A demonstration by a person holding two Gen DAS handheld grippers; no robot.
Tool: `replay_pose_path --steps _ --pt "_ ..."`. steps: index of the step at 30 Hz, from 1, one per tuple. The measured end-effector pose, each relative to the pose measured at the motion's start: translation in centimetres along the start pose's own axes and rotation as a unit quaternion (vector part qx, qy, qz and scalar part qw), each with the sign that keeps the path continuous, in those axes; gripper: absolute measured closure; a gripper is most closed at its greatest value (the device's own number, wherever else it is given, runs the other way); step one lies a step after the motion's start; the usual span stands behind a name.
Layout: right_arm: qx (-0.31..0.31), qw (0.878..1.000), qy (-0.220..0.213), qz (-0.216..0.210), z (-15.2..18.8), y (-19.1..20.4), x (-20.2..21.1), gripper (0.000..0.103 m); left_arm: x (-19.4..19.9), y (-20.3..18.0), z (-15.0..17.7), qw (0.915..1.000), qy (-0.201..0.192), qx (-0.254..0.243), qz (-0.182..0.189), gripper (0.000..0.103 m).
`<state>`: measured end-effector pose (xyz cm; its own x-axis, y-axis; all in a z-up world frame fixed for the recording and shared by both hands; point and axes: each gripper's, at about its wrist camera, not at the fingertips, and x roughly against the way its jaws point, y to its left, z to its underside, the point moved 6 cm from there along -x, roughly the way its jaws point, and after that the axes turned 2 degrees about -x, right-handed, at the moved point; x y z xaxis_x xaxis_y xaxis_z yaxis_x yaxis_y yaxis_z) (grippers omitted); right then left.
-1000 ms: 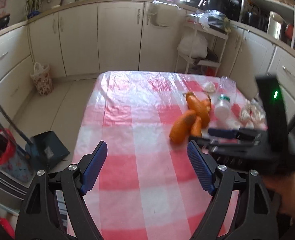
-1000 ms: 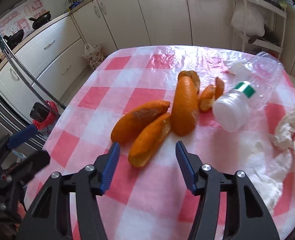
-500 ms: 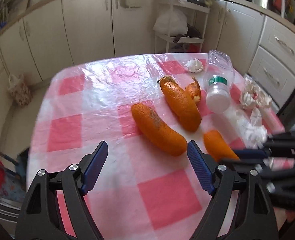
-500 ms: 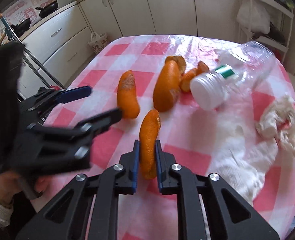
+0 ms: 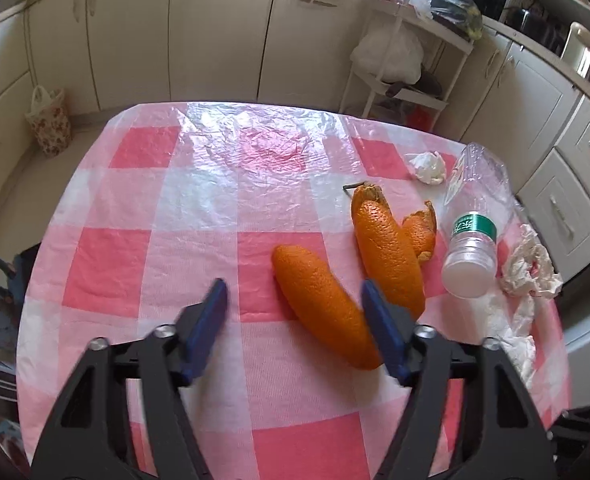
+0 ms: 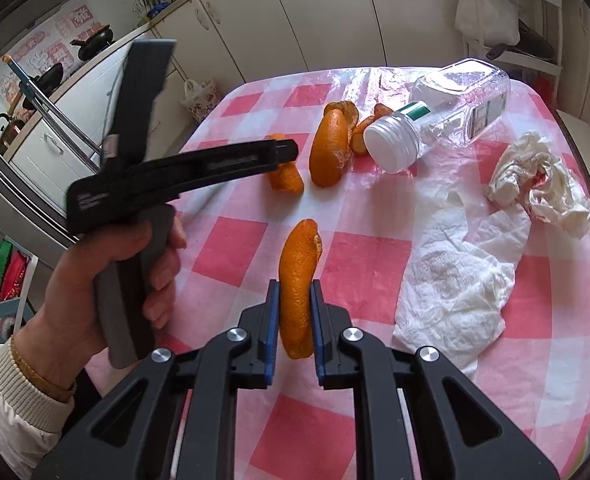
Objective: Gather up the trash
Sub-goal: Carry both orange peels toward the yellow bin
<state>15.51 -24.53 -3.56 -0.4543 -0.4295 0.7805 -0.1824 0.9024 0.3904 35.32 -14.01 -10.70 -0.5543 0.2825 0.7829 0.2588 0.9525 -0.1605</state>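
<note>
Several orange peels lie on the pink checked table [image 5: 167,248]. My right gripper [image 6: 294,294] is shut on one peel [image 6: 299,252], held upright just above the cloth. My left gripper [image 5: 295,316] straddles another peel [image 5: 319,300]; its jaws are closing, with the right finger beside the peel and the left one clear of it. From the right wrist view the left gripper [image 6: 285,152] reaches in from the left, held by a hand [image 6: 135,264], over that same peel [image 6: 285,178]. A longer peel [image 5: 391,256] and a small one [image 5: 419,232] lie just beyond.
An empty plastic bottle [image 5: 473,240] lies on its side to the right of the peels. A stained crumpled tissue [image 6: 535,188], a flat white napkin [image 6: 459,280] and a small paper wad [image 5: 427,166] rest nearby. Cabinets and a white rack [image 5: 407,52] surround the table.
My right gripper closed on a peel and lifted it off the cloth. My left gripper moved in over another peel and its jaws have narrowed.
</note>
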Motion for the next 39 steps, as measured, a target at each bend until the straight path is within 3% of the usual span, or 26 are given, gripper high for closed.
replay_pose_path --steps 2,4,7,14,20,29,39 --pt "-0.004 1.0 -0.003 -0.003 0.5 0.1 0.4 0.088 -0.1 -0.4 0.0 1.0 0.007 0.0 0.003 0.078" --pt "-0.008 1.0 -0.008 -0.009 0.7 0.2 0.9 0.088 0.0 -0.8 0.3 0.9997 0.015 -0.004 0.018 0.087" --pt "-0.007 1.0 -0.024 -0.015 1.1 0.3 2.1 0.088 1.3 -0.9 1.5 0.9993 0.026 -0.005 0.027 0.091" --pt "-0.027 0.995 -0.076 -0.052 0.6 0.9 5.2 0.088 8.9 1.0 5.4 0.9994 -0.003 0.014 0.03 0.091" --pt "-0.049 0.988 -0.129 -0.069 1.4 0.5 10.0 0.088 15.5 -1.6 7.4 0.9972 -0.037 0.013 0.064 0.091" --pt "-0.076 0.978 -0.192 -0.034 4.5 -4.0 18.7 0.088 22.3 -11.7 8.2 0.9865 -0.072 -0.04 0.141 0.091" --pt "-0.145 0.96 -0.237 0.036 11.2 -12.4 25.3 0.088 23.4 -26.7 11.9 0.9668 -0.034 -0.124 0.221 0.091"
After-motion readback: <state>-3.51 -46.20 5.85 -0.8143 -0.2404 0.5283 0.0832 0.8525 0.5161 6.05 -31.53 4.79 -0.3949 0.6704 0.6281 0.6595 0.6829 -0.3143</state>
